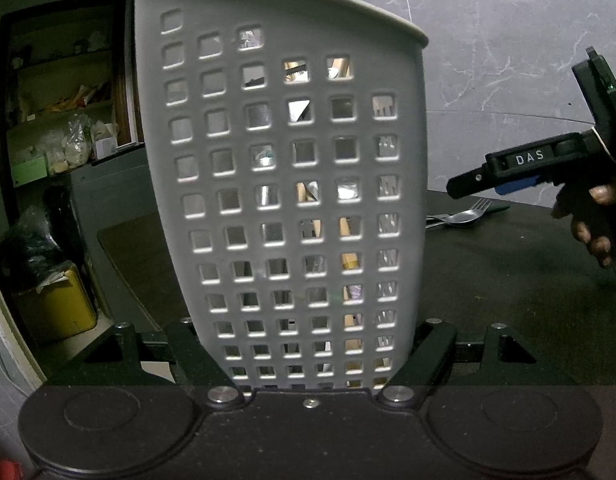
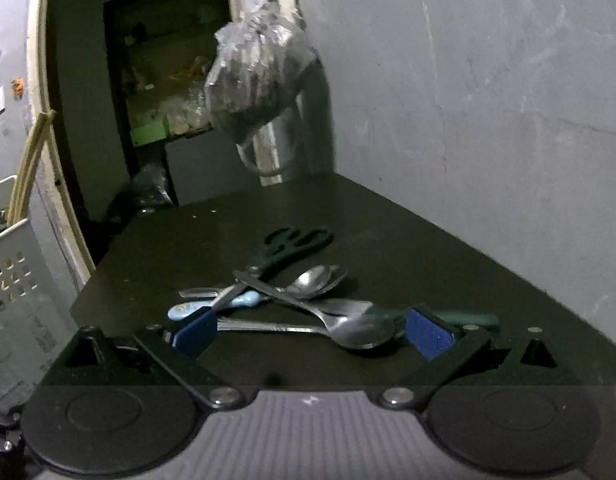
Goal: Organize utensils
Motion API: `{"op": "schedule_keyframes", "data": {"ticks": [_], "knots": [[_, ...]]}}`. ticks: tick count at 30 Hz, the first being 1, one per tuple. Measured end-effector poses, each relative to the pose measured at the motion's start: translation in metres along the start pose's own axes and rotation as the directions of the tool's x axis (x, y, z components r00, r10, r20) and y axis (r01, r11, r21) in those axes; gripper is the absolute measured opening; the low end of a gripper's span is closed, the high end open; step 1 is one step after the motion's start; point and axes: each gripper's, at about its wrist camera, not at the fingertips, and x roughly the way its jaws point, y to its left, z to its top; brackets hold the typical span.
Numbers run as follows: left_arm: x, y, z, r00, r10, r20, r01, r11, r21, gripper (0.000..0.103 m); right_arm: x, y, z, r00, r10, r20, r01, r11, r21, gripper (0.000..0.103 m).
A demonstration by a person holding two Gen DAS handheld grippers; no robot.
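2 grippers: 1 clamped, 1 spread wide.
Left gripper (image 1: 308, 376): closed on the grey perforated basket (image 1: 283, 184), black fingers pressed against both lower sides of it; basket upright, slightly tilted, filling most of the left wrist view.
Right gripper (image 2: 312, 334): jaws wide apart, blue pads (image 2: 430, 334) bare, gripping nothing; low over the near end of the utensil pile, fingertips either side of a spoon bowl (contact with the pile not clear).
Right hand (image 1: 588, 216): seen from the left wrist view, wrapped around the gripper handle, right of the basket.
Edges and room: dark table (image 2: 388, 232) bare beyond the pile up to the grey wall (image 2: 488, 100); table's left edge near the basket side; open tabletop right of the pile too.
Utensil pile: several steel spoons (image 2: 348, 330) crossed over each other, a knife (image 2: 267, 290), dark-handled scissors (image 2: 291, 242) at the far end, a pale blue handle (image 2: 211, 306) underneath, a green handle (image 2: 468, 317) at the right.
Basket contents: wooden and metal pieces showing through the square holes, not identifiable.
Background: hanging plastic bag (image 2: 255, 76) before a cluttered shelf (image 1: 63, 120).
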Motion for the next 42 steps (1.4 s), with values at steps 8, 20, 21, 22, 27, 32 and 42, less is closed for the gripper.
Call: {"op": "schedule_keyframes", "data": {"ticks": [8, 20, 21, 22, 27, 32, 42], "knots": [[0.000, 0.000, 0.000, 1.000, 0.001, -0.001, -0.001, 1.000, 0.000, 0.078, 0.037, 0.010, 0.017, 0.991, 0.050, -0.124, -0.068, 0.987, -0.142, 0.103], [0.000, 0.000, 0.002, 1.000, 0.003, -0.004, -0.003, 1.000, 0.002, 0.078, 0.067, 0.002, 0.031, 0.980, 0.091, -0.178, -0.116, 0.984, -0.135, 0.088], [-0.001, 0.000, 0.002, 1.000, 0.002, -0.004, -0.002, 1.000, 0.001, 0.078, 0.070, 0.003, 0.032, 0.979, 0.089, -0.183, -0.116, 0.983, -0.142, 0.086], [-0.001, 0.000, 0.002, 1.000, 0.002, -0.004, -0.002, 1.000, 0.001, 0.078, 0.071, 0.003, 0.031, 0.978, 0.087, -0.188, -0.116, 0.982, -0.148, 0.083], [-0.001, 0.000, 0.003, 1.000, 0.002, -0.004, -0.002, 1.000, 0.002, 0.078, 0.075, 0.005, 0.025, 0.974, 0.076, -0.212, -0.114, 0.978, -0.176, 0.055], [-0.001, 0.000, 0.003, 1.000, 0.003, -0.004, -0.003, 1.000, 0.001, 0.078, 0.064, 0.005, 0.022, 0.973, 0.096, -0.210, -0.134, 0.976, -0.174, 0.024], [-0.001, -0.001, 0.002, 1.000, 0.002, -0.004, -0.002, 1.000, 0.002, 0.078, 0.043, 0.017, 0.016, 0.949, 0.145, -0.281, -0.203, 0.961, -0.187, 0.020]]}}
